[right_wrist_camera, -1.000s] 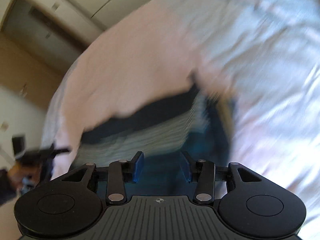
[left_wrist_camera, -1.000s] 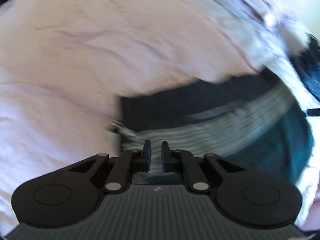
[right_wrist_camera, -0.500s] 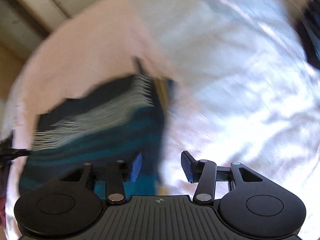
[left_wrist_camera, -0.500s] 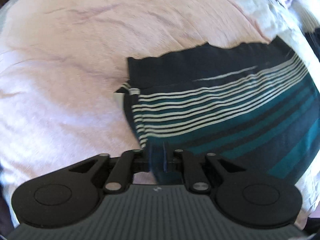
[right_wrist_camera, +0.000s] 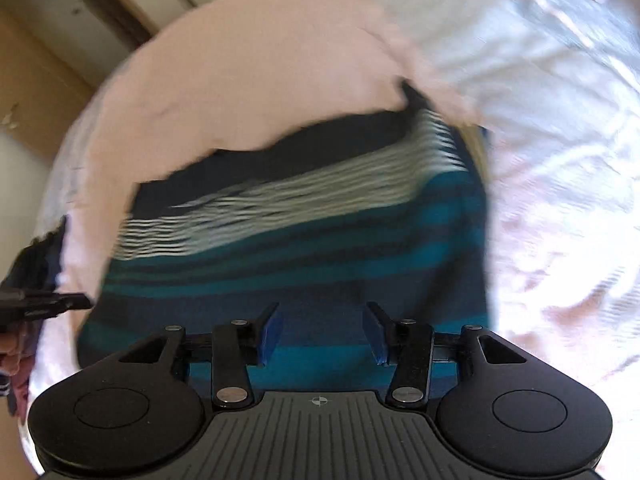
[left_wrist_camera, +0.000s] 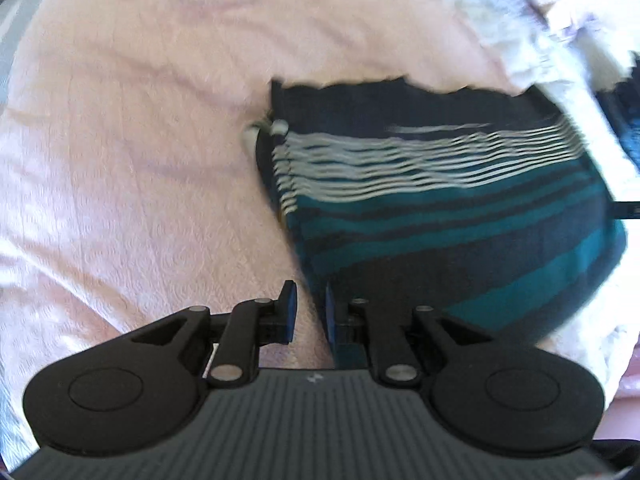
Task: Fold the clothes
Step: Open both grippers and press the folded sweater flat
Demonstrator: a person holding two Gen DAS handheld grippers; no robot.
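A folded striped top (left_wrist_camera: 460, 216), navy with teal bands and thin white stripes, lies flat on the pink bedsheet (left_wrist_camera: 140, 160). My left gripper (left_wrist_camera: 308, 312) is open by a narrow gap at the top's near left edge. Only pink sheet shows between its fingers, and the right finger rests beside the cloth. My right gripper (right_wrist_camera: 322, 332) is wide open just above the near teal band of the top (right_wrist_camera: 300, 240), holding nothing. The left gripper's tip (right_wrist_camera: 44, 304) shows at the left edge of the right wrist view.
Crumpled white bedding (right_wrist_camera: 560, 120) lies to the right of the top. Cupboard doors and a wall (right_wrist_camera: 60, 40) stand beyond the bed. Another dark garment (left_wrist_camera: 626, 120) is at the right edge of the left wrist view. A hand (right_wrist_camera: 8, 356) holds the left gripper.
My left gripper, shut on the top's near edge half a second ago, has let go and slid left off the cloth. The open right gripper has swung back over the top.
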